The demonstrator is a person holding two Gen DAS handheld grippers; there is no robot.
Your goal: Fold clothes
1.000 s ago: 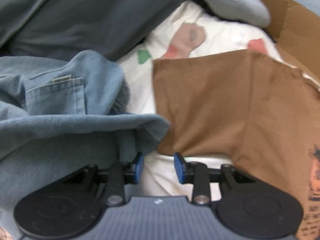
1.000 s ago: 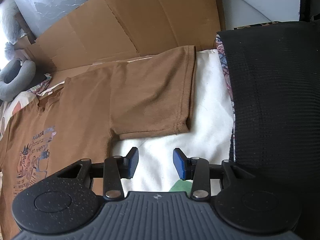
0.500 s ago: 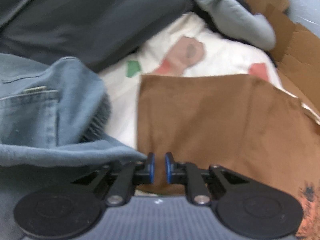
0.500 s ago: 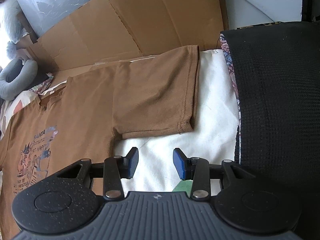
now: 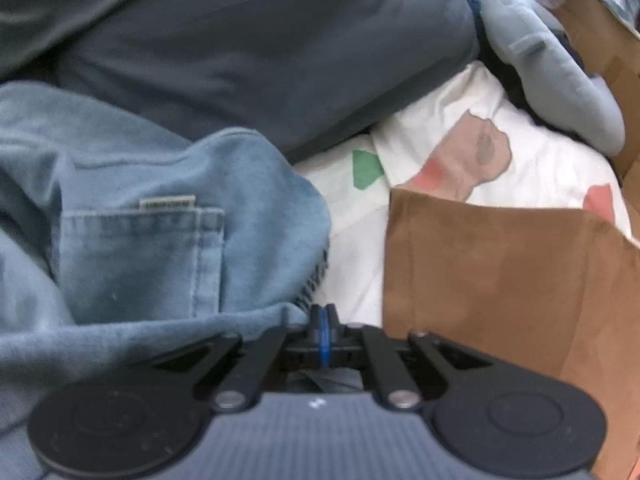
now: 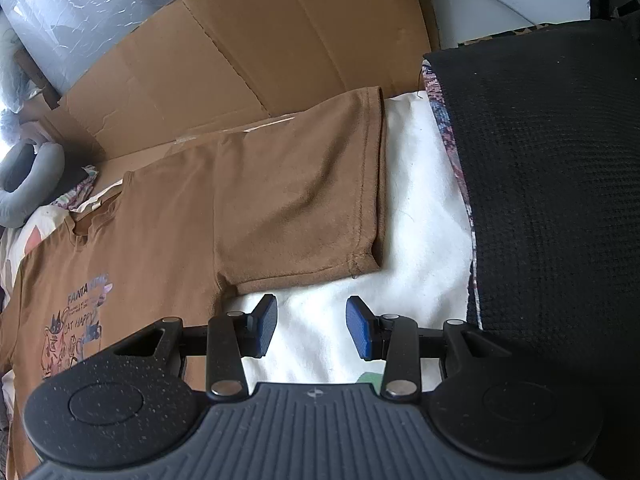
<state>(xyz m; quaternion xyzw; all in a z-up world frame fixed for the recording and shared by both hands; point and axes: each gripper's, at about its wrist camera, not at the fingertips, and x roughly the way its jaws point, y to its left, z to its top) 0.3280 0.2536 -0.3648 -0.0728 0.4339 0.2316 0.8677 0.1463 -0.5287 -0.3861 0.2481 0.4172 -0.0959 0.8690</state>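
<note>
— Two views; start with the left wrist. What does the left hand-held gripper show?

— Its blue pads are pressed together with no gap. Denim jeans bunch up against its left side, back pocket facing the camera, but whether any cloth is pinched between the pads I cannot tell.

— And the shirt?

— A brown T-shirt lies just right of the fingers on a white printed bedsheet. Its straight edge runs across the frame. Behind are a dark grey garment, a grey neck pillow and cardboard.

— Now the right wrist.

— The right hand-held gripper is wide apart and empty, over bare sheet just below the shirt's sleeve.

— Which way does the T-shirt lie?

— Flat, print up, neck toward the far left near the neck pillow. Its long axis runs from there down toward the near left corner; the sleeve reaches right toward a black knitted fabric. Flattened cardboard stands behind it.
</note>
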